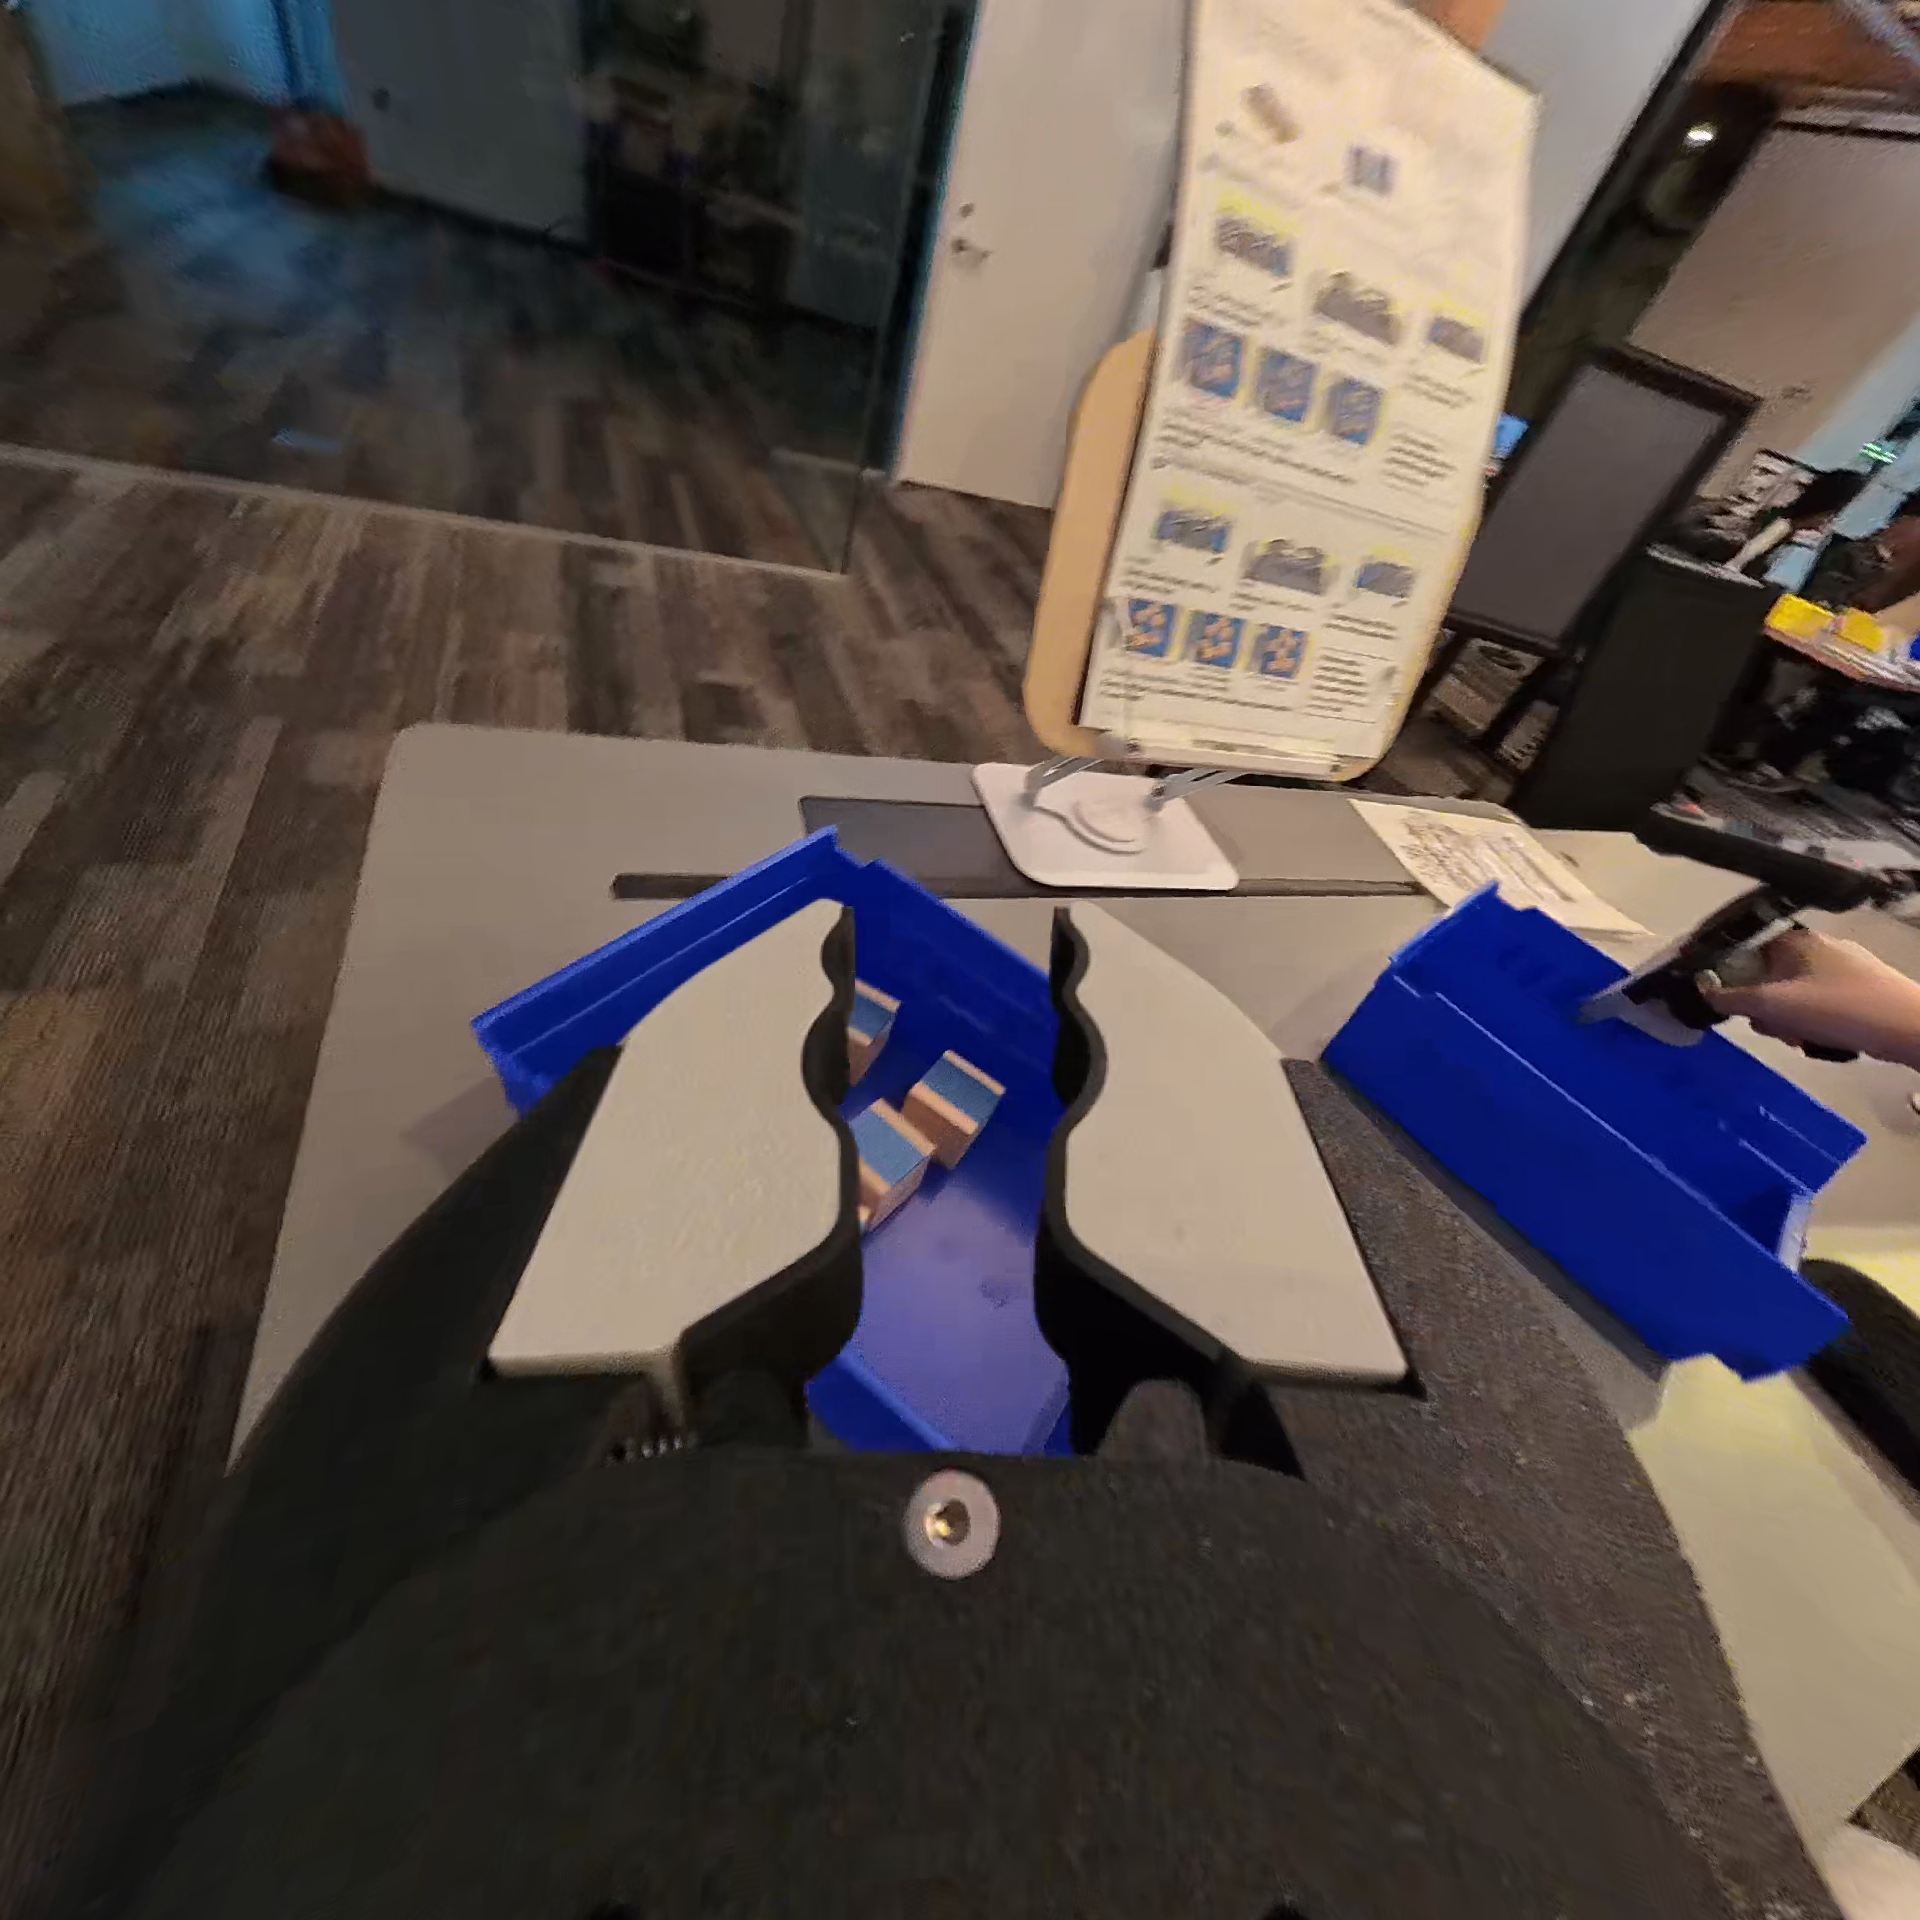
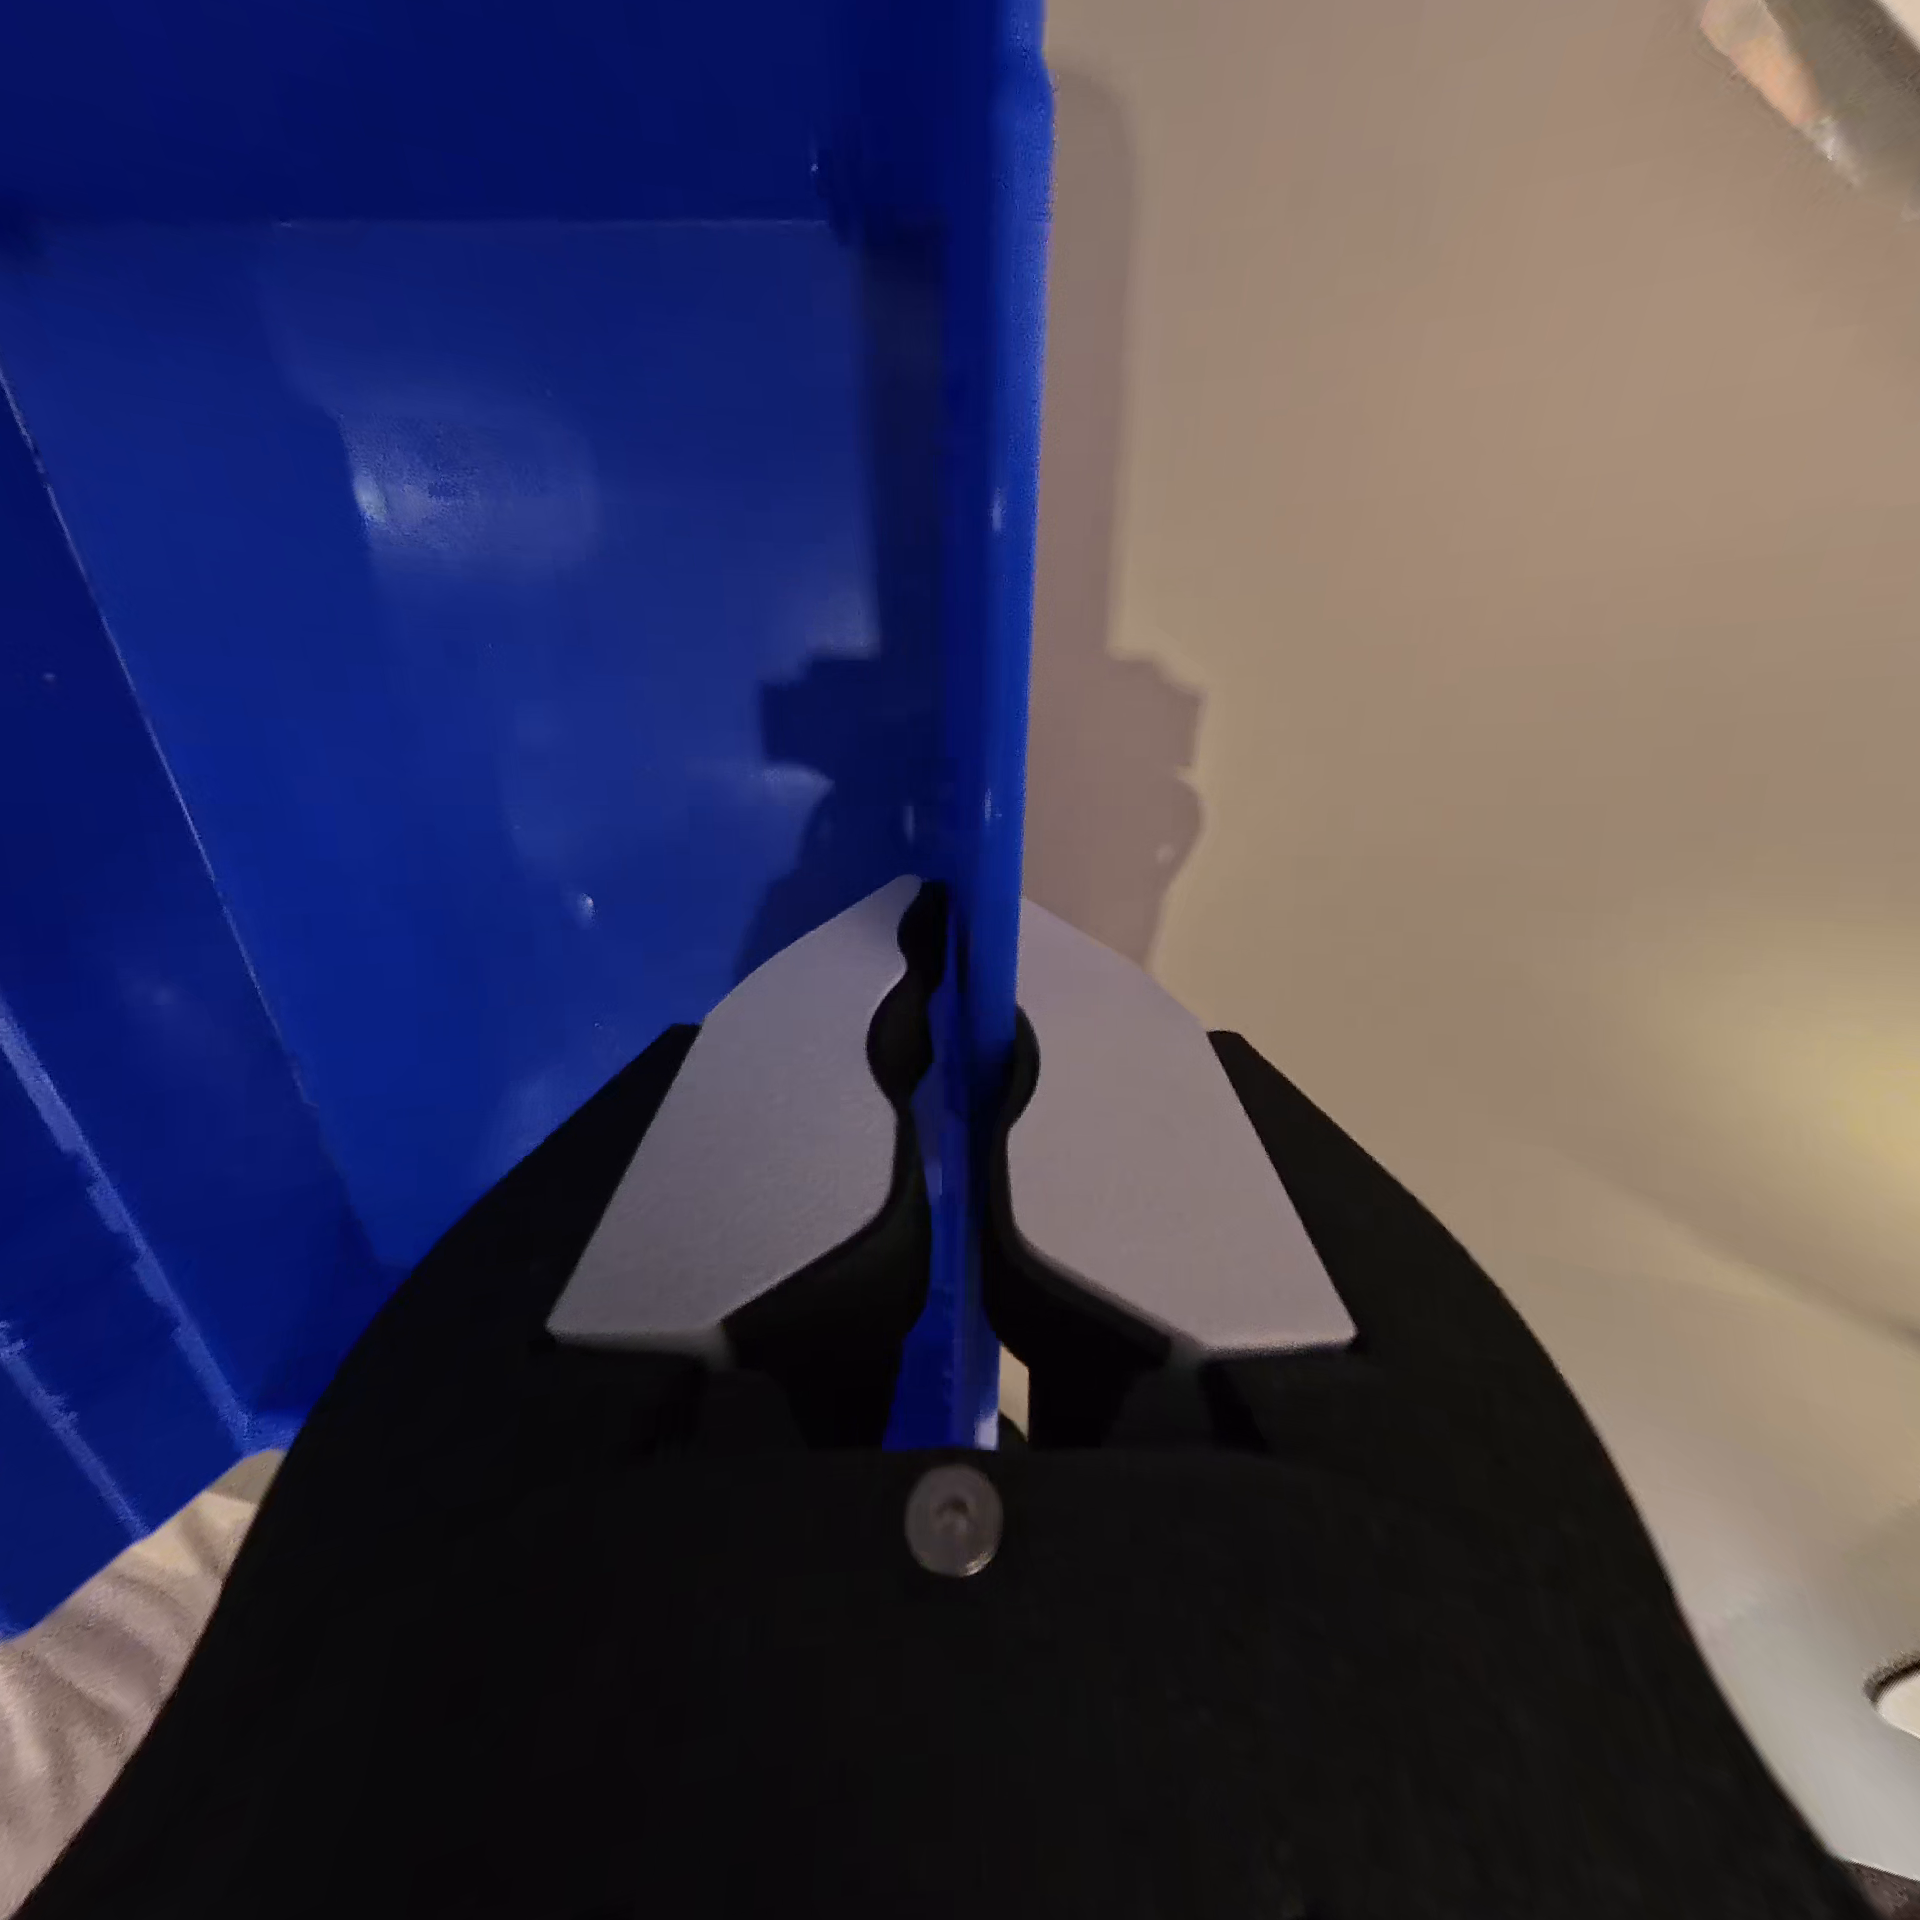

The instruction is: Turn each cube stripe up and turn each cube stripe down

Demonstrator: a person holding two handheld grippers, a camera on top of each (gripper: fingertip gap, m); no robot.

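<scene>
The grey table (image 1: 499,831) is the landmark, standing on a dark wood-plank floor (image 1: 260,644). Two blue bins sit on it. The left bin (image 1: 935,956) lies near the table's middle, turned at an angle; the right bin (image 1: 1558,1132) lies toward the table's right side, well apart from the first.

At the table's far edge stands a white stand (image 1: 1101,831) holding a tan board with a printed instruction sheet (image 1: 1320,416), tilted. A loose paper sheet (image 1: 1486,862) lies flat at the table's far right, just behind the right bin.

The left gripper (image 1: 951,925) hovers above the left bin with its jaws wide apart and nothing between them. Through the gap show the cubes (image 1: 951,1101), wooden blocks with blue stripes, grouped on the floor of the left bin toward its far end. At least three can be made out; the one nearest the middle shows its blue stripe facing up, and the others are partly hidden behind the left finger.

The right gripper (image 2: 961,925) is clamped narrowly on the right-hand wall (image 2: 1003,520) of the right bin, one finger inside and one outside. In the left wrist view this gripper (image 1: 1621,1003) reaches in over the bin's far end, held by a person's hand (image 1: 1818,997). The part of that bin's floor that shows is bare blue plastic.
</scene>
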